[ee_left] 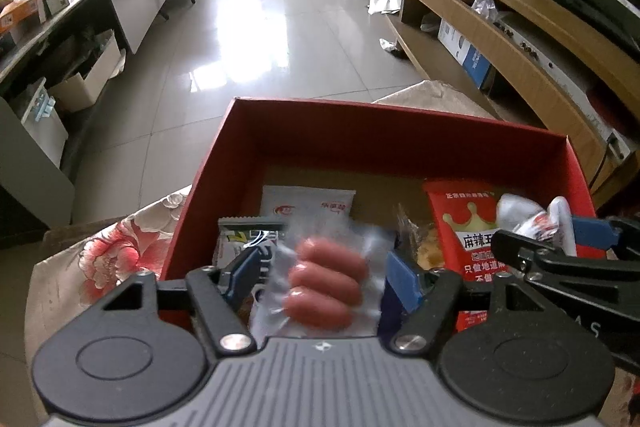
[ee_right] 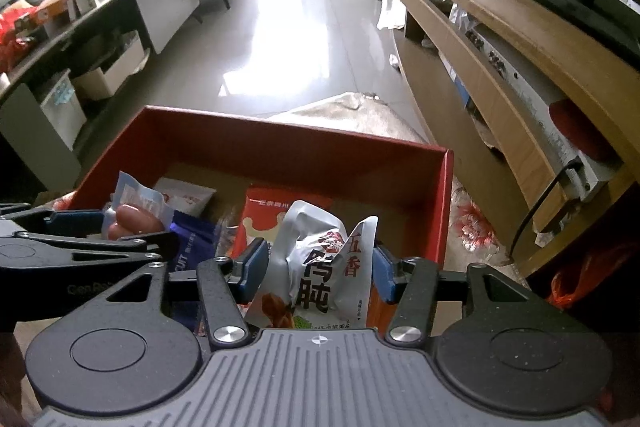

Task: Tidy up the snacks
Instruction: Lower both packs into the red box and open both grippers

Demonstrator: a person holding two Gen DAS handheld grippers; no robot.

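Left claw (ee_left: pixel 320 275) pinches sausage pack (ee_left: pixel 324 283); right claw (ee_right: pixel 316 263) pinches silver pouch (ee_right: pixel 320 267) over red box (ee_left: pixel 400 143).

Matt red cardboard box (ee_left: pixel 400 143), glossy clear plastic sausage pack (ee_left: pixel 326 281), crinkled shiny foil pouch (ee_right: pixel 320 259), polished floor tiles (ee_left: pixel 260 39).

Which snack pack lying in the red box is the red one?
The red pouch with a yellow crown and Chinese text, lying at the red box's right side. The white sachet and purple packet lie further left.
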